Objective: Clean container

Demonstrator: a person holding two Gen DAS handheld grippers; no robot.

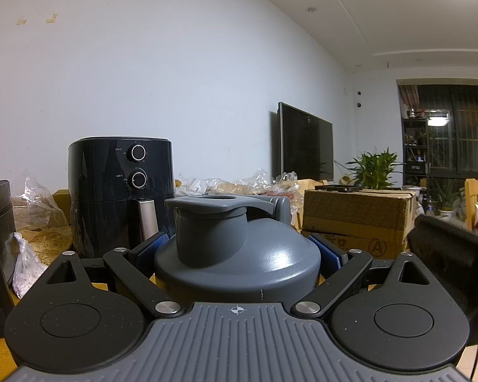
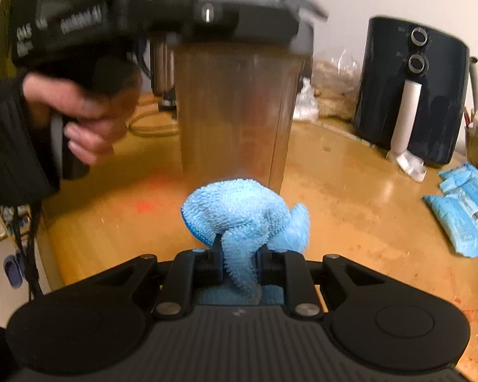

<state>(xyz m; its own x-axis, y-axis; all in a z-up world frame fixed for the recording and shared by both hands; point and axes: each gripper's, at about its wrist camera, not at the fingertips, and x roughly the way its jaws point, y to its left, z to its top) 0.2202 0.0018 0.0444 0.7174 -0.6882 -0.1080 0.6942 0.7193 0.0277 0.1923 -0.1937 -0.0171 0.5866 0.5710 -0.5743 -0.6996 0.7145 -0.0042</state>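
In front of the air fryer (image 2: 411, 92) our left gripper (image 1: 237, 248) clamps the bottle (image 2: 235, 111) by its grey lid (image 1: 235, 254), upright on the table (image 2: 350, 191). Our right gripper (image 2: 239, 265) pinches the blue cloth (image 2: 245, 213), just beside the bottle's base (touching it, we cannot tell). We judge wiping barely under way; the walls look cloudy.
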